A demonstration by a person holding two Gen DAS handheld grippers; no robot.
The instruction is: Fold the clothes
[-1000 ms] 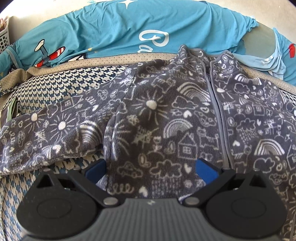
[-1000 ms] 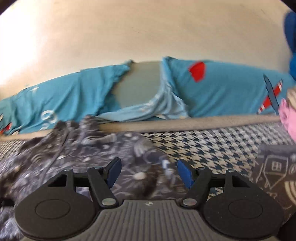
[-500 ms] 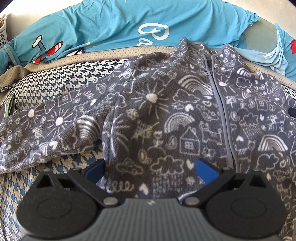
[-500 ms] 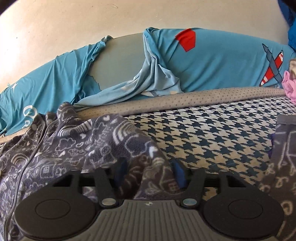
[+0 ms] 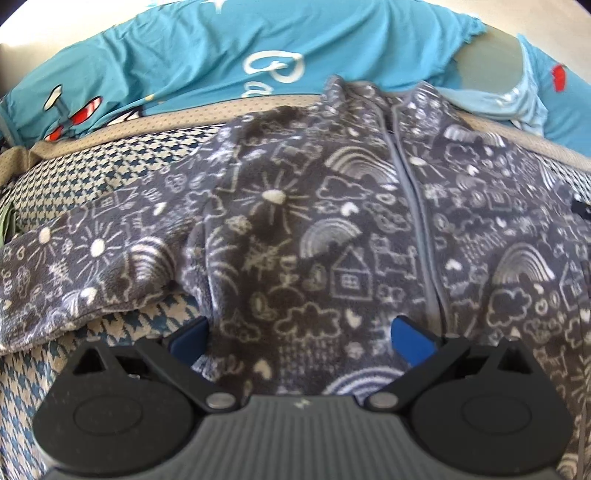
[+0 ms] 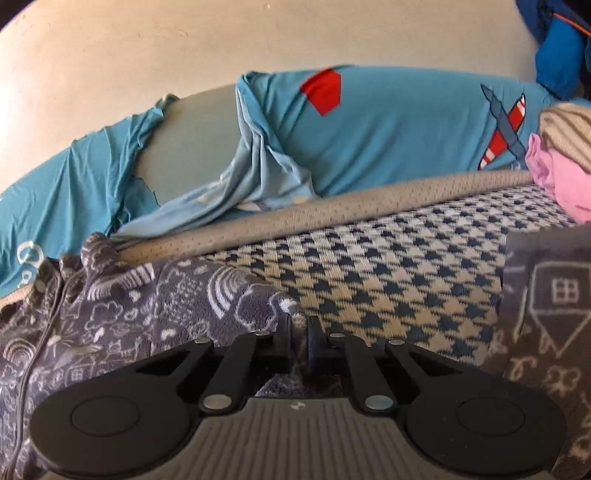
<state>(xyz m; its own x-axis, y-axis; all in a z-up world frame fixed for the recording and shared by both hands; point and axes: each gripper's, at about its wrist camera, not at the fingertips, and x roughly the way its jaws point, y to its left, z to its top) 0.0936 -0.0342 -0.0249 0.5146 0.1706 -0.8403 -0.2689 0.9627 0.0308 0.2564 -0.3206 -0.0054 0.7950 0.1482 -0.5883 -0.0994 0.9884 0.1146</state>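
Note:
A dark grey fleece jacket (image 5: 332,229) printed with white doodles lies zip-up on the bed, its left sleeve (image 5: 85,266) stretched out sideways. My left gripper (image 5: 300,339) is open, low over the bottom hem. Fabric lies between its blue pads (image 5: 412,341), which stand wide apart and do not press on it. In the right wrist view the jacket (image 6: 166,302) fills the lower left. There my right gripper (image 6: 300,332) is shut on a raised fold at the jacket's right edge. Another piece of the same fleece (image 6: 546,314) hangs at the far right.
The bed has a houndstooth cover (image 6: 388,280) with a beige edge strip (image 6: 369,203). Teal bedding with red plane prints (image 5: 229,48) lies bunched along the back by the pale wall (image 6: 258,33). Pink and striped clothes (image 6: 557,173) are piled at the right.
My right gripper's jaws came together from wide open and pinched the jacket's edge while moving in low over it. The left gripper stayed open in place, rolling slightly.

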